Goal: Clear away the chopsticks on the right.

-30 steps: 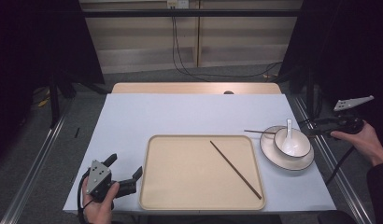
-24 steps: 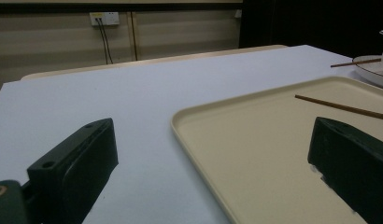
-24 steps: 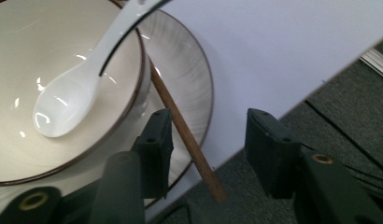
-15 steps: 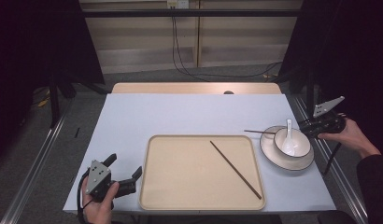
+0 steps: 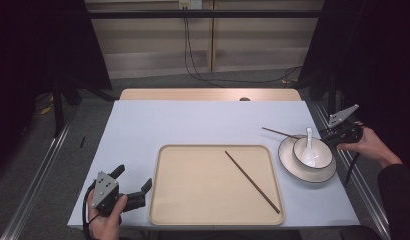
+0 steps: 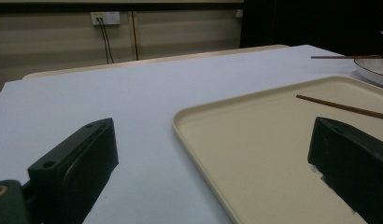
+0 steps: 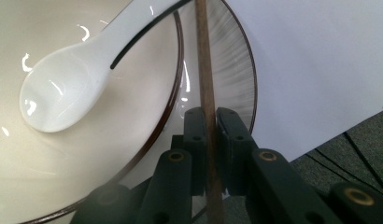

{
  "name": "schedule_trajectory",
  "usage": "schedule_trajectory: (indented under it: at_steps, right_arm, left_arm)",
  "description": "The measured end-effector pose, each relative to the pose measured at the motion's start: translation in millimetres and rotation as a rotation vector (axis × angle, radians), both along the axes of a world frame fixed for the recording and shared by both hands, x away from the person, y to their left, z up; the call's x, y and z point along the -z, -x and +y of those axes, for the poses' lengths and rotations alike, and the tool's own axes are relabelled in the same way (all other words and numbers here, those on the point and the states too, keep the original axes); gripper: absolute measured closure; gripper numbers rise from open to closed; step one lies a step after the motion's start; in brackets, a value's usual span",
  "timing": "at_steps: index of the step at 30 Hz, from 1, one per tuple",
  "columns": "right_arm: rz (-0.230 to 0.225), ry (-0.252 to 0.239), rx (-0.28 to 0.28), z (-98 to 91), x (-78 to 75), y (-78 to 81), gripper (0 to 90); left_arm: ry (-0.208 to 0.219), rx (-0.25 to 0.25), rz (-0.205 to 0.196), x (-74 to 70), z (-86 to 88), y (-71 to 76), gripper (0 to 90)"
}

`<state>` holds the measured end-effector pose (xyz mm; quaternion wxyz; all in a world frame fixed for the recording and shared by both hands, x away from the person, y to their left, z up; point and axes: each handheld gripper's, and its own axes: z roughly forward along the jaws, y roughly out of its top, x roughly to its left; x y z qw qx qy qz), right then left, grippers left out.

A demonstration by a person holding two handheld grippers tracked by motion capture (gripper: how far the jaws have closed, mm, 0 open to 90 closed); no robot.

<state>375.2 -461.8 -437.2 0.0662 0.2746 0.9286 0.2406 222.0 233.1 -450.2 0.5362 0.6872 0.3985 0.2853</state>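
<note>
A pale blue tabletop (image 5: 193, 120) in a dim room; at the left the left claw (image 5: 138, 187) hovers released beside the beige tray (image 5: 193, 200), nothing between its jaws; one chopstick (image 5: 252, 181) lies slantwise in that tray; further right the plate (image 5: 323, 175) carries a bowl (image 5: 320, 150) with a white spoon (image 5: 308, 145); and there, the right claw (image 7: 208, 122) has just closed, now clenched on the second chopstick (image 7: 204, 70) across the plate's rim; ready, I'd say, to lift it towards its mate.
</note>
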Motion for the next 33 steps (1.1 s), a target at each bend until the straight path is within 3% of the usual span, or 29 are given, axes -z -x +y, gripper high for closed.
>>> schedule_trajectory:
  at_steps: [6,11,14,24,33]
  right_arm:
    - [0.01,-0.014,0.023,-4.6,0.3,0.7,84.1]
    - [-0.007,-0.062,0.041,-9.6,-1.9,1.6,84.2]
    - [-0.021,-0.065,0.057,-11.5,-4.8,2.3,84.2]
    - [-0.049,-0.094,0.172,-15.5,-16.7,1.2,84.3]
    - [-0.062,-0.155,0.263,-8.3,-35.0,6.3,84.3]
  left_arm:
    - [-0.008,0.007,-0.002,-0.4,0.6,0.0,1.6]
    - [-0.01,0.003,0.002,-0.6,0.5,0.1,1.6]
    - [-0.012,0.01,-0.004,-0.6,0.8,-0.1,1.6]
    - [-0.02,0.003,-0.005,-0.7,0.6,0.2,1.6]
    - [-0.015,-0.001,-0.007,-0.8,0.0,0.5,1.6]
